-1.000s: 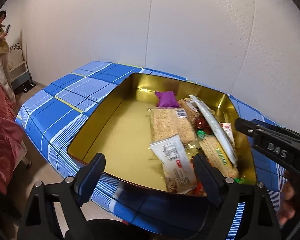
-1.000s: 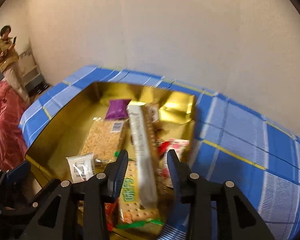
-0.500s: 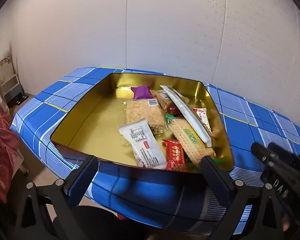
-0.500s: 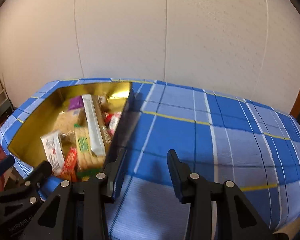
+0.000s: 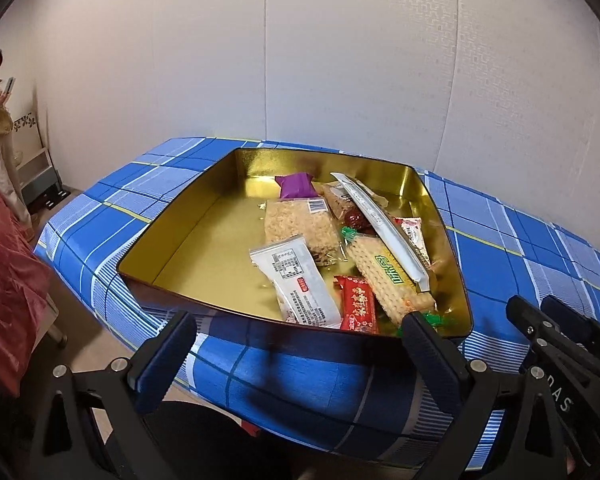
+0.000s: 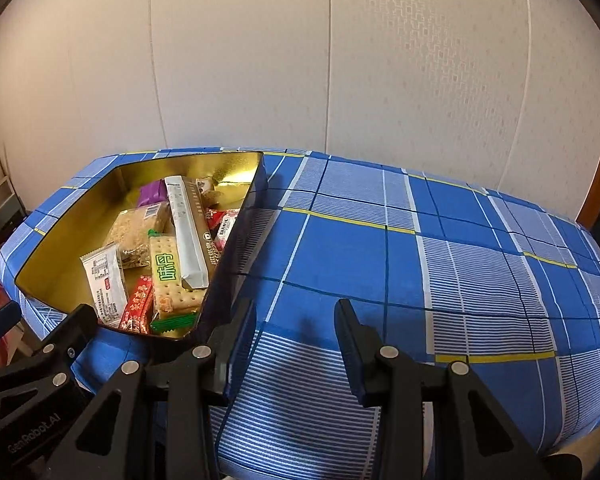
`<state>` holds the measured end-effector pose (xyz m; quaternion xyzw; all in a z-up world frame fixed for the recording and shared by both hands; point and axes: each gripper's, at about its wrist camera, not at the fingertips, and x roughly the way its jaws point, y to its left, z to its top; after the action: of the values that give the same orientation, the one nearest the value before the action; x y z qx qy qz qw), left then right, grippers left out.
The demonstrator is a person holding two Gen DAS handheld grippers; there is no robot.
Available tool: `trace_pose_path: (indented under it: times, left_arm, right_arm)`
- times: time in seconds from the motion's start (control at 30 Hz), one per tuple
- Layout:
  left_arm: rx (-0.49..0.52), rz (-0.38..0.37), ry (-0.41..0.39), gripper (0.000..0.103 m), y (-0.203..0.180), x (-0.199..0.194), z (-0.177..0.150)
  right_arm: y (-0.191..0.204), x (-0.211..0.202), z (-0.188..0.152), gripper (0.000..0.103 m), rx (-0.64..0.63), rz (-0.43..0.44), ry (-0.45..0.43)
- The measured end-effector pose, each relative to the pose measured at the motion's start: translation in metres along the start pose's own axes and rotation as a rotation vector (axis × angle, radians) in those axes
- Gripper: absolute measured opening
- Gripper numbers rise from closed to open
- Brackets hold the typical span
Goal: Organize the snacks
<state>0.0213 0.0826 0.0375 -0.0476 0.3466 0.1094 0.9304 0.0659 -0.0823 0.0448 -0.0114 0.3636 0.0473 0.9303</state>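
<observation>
**Snacks are crowded on one side of the tin: risks for the next pick**

Left wrist view: the left hand-held gripper (image 5: pixel 296 354) is wide open and empty, and it hangs in front of the near edge of the desk (image 5: pixel 112 192), which is covered with a blue checked cloth. The gold tin (image 5: pixel 172 236) stands on this cloth. All snacks lie in its right half: a purple packet (image 5: pixel 296 185) at the back, a rice bar (image 5: pixel 300 226), a white packet (image 5: pixel 300 284), a red packet (image 5: pixel 358 304), a cracker pack (image 5: pixel 388 280) and a long white stick pack (image 5: pixel 380 222) that leans across the others. Because the packs overlap, I think a grip on one can drag its neighbour, and smooth foil may slip out of the fingers. The near wall of the tin is high, so a low approach could hit it and push the tin.

Right wrist view: the right hand-held gripper (image 6: pixel 296 344) is also open and holds nothing. It is over bare cloth, just beside the right wall of the tin (image 6: pixel 236 240). Its left finger is very near the corner, so a sideways move could knock the tin. The cloth may also wrinkle and slide with it.
</observation>
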Motion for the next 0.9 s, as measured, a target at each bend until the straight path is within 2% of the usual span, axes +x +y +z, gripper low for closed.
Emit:
trace_pose_path:
  times: [0.7,0.9]
  left_arm:
    - [0.002,-0.007,-0.002,0.103,0.001,-0.001,0.000]
    - [0.018,0.013,-0.062,0.102,0.000,-0.011,-0.001]
  right_arm:
    - [0.001,0.001,-0.002,0.041,-0.007,0.004,0.003]
    - [0.003,0.001,-0.002,0.041,-0.018,0.004,0.000]
